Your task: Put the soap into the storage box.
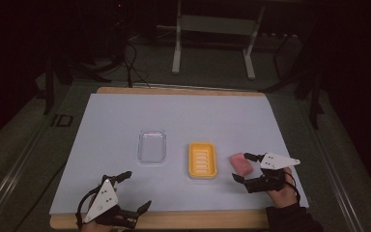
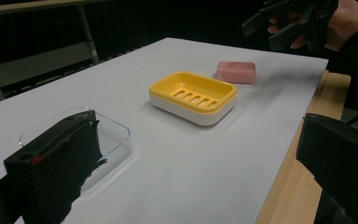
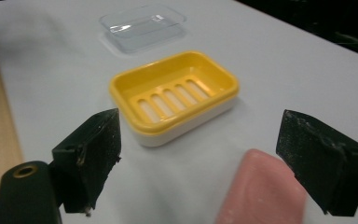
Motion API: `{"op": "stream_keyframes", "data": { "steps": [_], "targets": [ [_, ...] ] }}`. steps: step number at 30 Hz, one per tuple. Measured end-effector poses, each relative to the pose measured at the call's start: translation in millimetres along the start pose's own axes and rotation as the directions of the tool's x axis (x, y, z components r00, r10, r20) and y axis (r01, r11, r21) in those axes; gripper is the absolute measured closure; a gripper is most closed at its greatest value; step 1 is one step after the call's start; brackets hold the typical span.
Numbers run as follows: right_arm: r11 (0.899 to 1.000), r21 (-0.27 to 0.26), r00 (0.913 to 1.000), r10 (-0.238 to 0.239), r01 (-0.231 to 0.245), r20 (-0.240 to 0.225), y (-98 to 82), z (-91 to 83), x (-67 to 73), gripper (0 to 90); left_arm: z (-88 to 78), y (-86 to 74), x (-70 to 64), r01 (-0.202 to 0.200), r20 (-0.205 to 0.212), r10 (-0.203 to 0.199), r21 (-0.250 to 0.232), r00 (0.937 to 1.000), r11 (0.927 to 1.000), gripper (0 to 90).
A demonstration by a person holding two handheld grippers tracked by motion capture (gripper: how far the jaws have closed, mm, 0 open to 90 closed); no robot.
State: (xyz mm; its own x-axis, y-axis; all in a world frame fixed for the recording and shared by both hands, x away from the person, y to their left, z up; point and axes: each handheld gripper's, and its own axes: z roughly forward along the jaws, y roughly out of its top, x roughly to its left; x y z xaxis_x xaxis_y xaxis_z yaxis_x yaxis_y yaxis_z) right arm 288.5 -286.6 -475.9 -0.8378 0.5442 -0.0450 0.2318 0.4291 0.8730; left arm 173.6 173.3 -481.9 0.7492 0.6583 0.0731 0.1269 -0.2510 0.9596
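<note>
While the person's two forearms come in from the near edge, a wooden counter [image 1: 174,220] covered by a pale blue sheet [image 1: 125,116] carries three things in a row. At the left lies a clear plastic rectangular lid [image 1: 152,146]. In the middle sits a yellow plastic soap dish with a slotted floor and a white base [image 1: 202,160], just beside the lid and apart from it. At the right lies a pink rectangular bar of soap [image 1: 241,164], flat on the sheet, just beside the dish and not touching it.

The right claw [image 1: 241,167] is spread wide around the soap, one jaw on the far side and one on the near side. In the right gripper view the soap [image 3: 261,193] sits between the two black jaws, near the right-hand one; the pads do not press on it, and the dish [image 3: 175,95] and lid [image 3: 142,25] lie beyond.

The left claw [image 1: 136,191] is wide open and holds nothing, hovering at the near left of the counter, well apart from the soap. Its view shows the lid [image 2: 116,130], dish [image 2: 193,95] and soap [image 2: 235,71].
</note>
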Motion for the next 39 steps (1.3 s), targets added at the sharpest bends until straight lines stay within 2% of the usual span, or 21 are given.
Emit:
{"op": "stream_keyframes", "data": {
  "steps": [2, 7, 15, 21, 23, 26, 28, 30, 32, 37, 39],
  "targets": [
    [1.000, 0.016, 0.9994, 0.002, -0.002, -0.035, 0.8, 2.6, 2.2, 14.0, -0.2, 0.1, -0.3, -0.002, 0.000, 0.002, -0.001, 1.0000, 1.0000, 0.4],
    [0.999, 0.033, 0.9987, -0.011, 0.013, -0.049, 1.5, 4.4, 4.1, 14.0, 0.5, -0.3, -0.1, 0.001, 0.003, -0.001, 0.004, 1.0000, 1.0000, 0.4],
    [0.999, 0.017, 0.9979, -0.049, 0.049, -0.042, 5.2, 1.8, 6.6, 13.8, 1.0, -0.5, -0.6, -0.006, 0.006, 0.006, 0.013, 1.0000, 0.9999, 0.4],
    [0.993, 0.075, 0.9956, -0.094, 0.094, 0.002, 10.6, 2.6, 9.3, 13.8, 1.6, -0.6, -0.9, -0.008, 0.003, 0.008, 0.016, 1.0000, 0.9998, 0.4],
    [0.991, 0.086, 0.9948, -0.102, 0.102, -0.002, 13.0, 1.6, 10.1, 14.1, 1.5, -0.5, -0.5, -0.009, 0.003, 0.009, 0.015, 1.0000, 0.9998, 0.4],
    [0.988, 0.103, 0.9931, -0.113, 0.115, -0.032, 15.3, 1.4, 10.7, 15.7, 1.7, -0.7, -0.3, -0.007, 0.001, 0.007, 0.016, 1.0000, 0.9998, 0.4],
    [0.986, 0.132, 0.9922, -0.094, 0.104, -0.083, 15.5, 2.3, 10.8, 15.9, 2.0, -0.8, -0.5, -0.007, 0.001, 0.007, 0.017, 1.0000, 0.9998, 0.4],
    [0.984, 0.155, 0.9929, -0.071, 0.086, -0.095, 14.6, 3.8, 10.8, 15.8, 2.3, -0.8, -0.7, -0.010, 0.002, 0.010, 0.020, 0.9999, 0.9997, 0.4],
    [0.978, 0.197, 0.9939, -0.046, 0.065, -0.101, 13.7, 6.3, 10.0, 15.8, 2.4, -0.9, -0.7, -0.010, 0.003, 0.010, 0.023, 1.0000, 0.9997, 0.4],
    [0.960, 0.275, 0.9951, -0.036, 0.060, -0.092, 11.0, 9.7, 8.8, 15.7, 2.2, -1.0, -0.8, -0.013, 0.000, 0.013, 0.025, 0.9999, 0.9996, 0.4],
    [0.948, 0.313, 0.9955, -0.035, 0.061, -0.088, 10.2, 10.4, 7.9, 15.2, 2.5, -1.0, -0.9, -0.013, 0.001, 0.013, 0.027, 0.9999, 0.9996, 0.4]
  ]
}}
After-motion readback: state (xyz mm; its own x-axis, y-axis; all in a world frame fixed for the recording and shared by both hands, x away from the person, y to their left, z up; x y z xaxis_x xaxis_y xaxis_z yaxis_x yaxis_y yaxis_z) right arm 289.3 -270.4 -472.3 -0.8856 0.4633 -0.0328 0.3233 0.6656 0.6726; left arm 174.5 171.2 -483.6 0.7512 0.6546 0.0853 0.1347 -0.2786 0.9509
